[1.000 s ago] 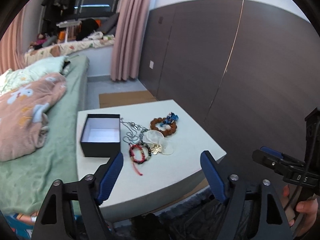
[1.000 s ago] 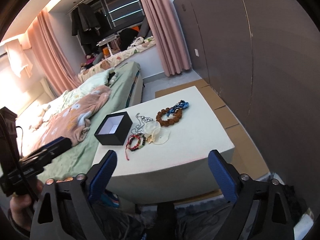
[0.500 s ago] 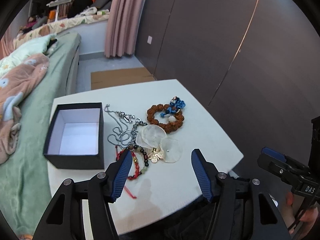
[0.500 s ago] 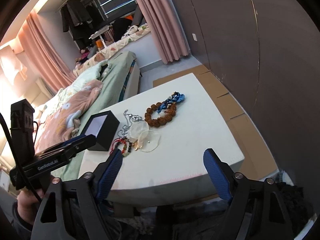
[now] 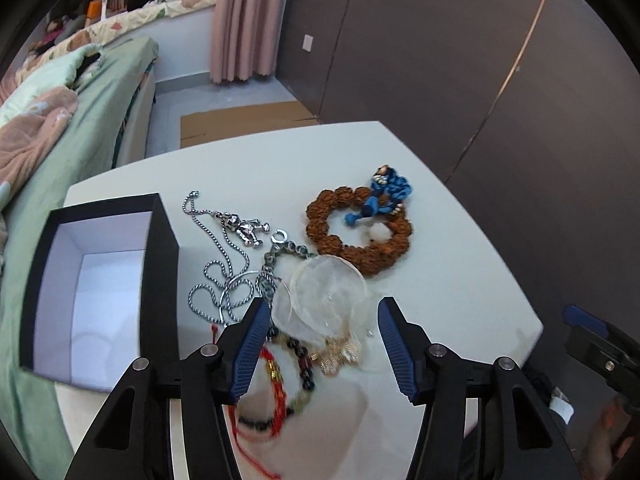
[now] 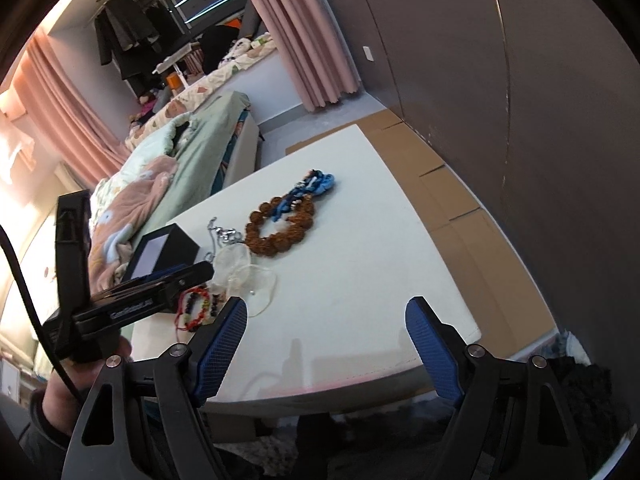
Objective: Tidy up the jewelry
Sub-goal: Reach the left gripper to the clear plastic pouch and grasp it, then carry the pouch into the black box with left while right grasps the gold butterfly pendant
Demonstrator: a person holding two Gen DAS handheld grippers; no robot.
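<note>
A pile of jewelry lies on a white table (image 5: 460, 264). It holds a brown bead bracelet (image 5: 356, 224) with a blue tassel (image 5: 386, 192), a silver chain necklace (image 5: 228, 256), clear shell discs (image 5: 326, 296) with a gold charm (image 5: 336, 354), and a red and dark bead bracelet (image 5: 280, 392). An open black box (image 5: 100, 280) with a white inside stands left of the pile. My left gripper (image 5: 320, 344) is open just above the shell discs and beads. My right gripper (image 6: 326, 344) is open and empty over the table's near edge, right of the pile (image 6: 280, 228).
A bed with green sheets (image 5: 80, 128) and a pink blanket runs along the table's left side. A dark panelled wall (image 5: 460, 60) stands close on the right. Cardboard sheets (image 6: 452, 184) lie on the floor between the table and the wall.
My left gripper has moved forward and down over the table, close to the jewelry pile. My right gripper has come a little closer to the table's near edge. Both stay open.
</note>
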